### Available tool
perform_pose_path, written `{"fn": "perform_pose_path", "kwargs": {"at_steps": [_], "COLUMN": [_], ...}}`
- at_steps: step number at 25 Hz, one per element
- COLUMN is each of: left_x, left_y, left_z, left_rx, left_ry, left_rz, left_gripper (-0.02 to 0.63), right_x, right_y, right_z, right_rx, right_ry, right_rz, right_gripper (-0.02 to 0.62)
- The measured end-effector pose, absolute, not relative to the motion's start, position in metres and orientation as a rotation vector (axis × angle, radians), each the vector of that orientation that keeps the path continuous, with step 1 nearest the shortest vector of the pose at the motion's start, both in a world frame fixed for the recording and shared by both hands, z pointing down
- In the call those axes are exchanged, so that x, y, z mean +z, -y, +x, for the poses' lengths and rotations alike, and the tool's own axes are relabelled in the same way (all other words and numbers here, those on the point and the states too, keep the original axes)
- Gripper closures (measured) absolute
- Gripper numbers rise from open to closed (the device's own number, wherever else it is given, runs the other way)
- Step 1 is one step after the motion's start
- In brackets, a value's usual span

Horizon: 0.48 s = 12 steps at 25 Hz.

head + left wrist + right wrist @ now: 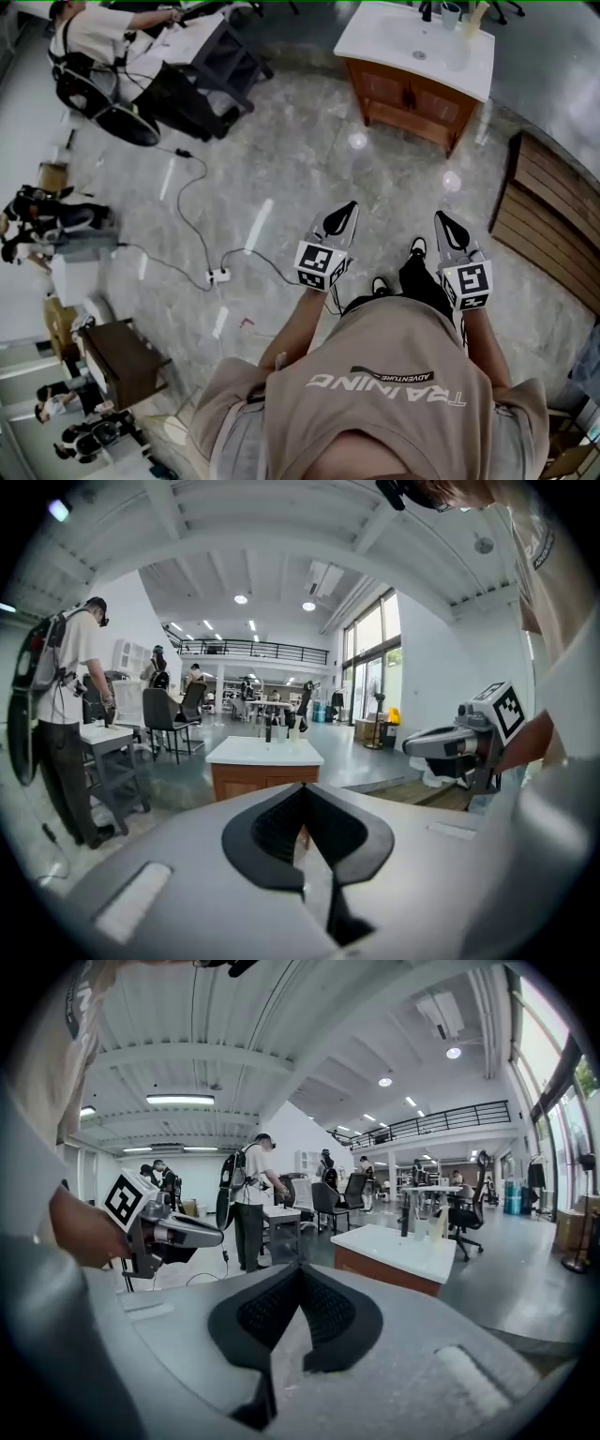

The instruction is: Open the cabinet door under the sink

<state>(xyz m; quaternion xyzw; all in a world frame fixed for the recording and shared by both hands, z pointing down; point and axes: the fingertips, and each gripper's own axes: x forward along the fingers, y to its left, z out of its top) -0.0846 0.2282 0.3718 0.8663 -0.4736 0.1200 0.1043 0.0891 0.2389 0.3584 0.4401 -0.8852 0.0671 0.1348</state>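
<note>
The sink cabinet [410, 97] is brown wood with a white basin top [412, 42] and stands far ahead at the upper right, with its two doors closed. Both grippers are held out over the floor, well short of it. My left gripper [349, 208] is shut with nothing between its pads, and my right gripper [441, 218] beside it is shut and empty too. In the left gripper view the cabinet [262, 780] shows just beyond the closed tips [303, 787]. In the right gripper view the cabinet [384, 1274] lies right of the tips [300, 1265].
A slatted wooden platform [548, 216] lies on the floor at the right. A cable with a power strip [218, 276] crosses the floor to the left. A person [103, 37] stands at a dark desk [211, 56] at the upper left. A small dark table [122, 361] is at the lower left.
</note>
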Motion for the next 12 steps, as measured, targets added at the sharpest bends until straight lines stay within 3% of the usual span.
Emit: {"fn": "perform_pose_path", "kwargs": {"at_steps": [5, 12], "left_x": [0.372, 0.354], "left_y": [-0.192, -0.122], "left_z": [-0.088, -0.087], "left_rx": [0.431, 0.070], "left_ry": [1.447, 1.560], "left_rz": [2.528, 2.316], "left_gripper": [0.591, 0.591], "right_x": [0.318, 0.325], "right_y": [-0.173, -0.106], "right_z": [0.070, 0.100], "right_rx": [-0.060, -0.088], "right_ry": [2.657, 2.657], "right_rz": [1.179, 1.133], "right_gripper": [0.594, 0.594]}}
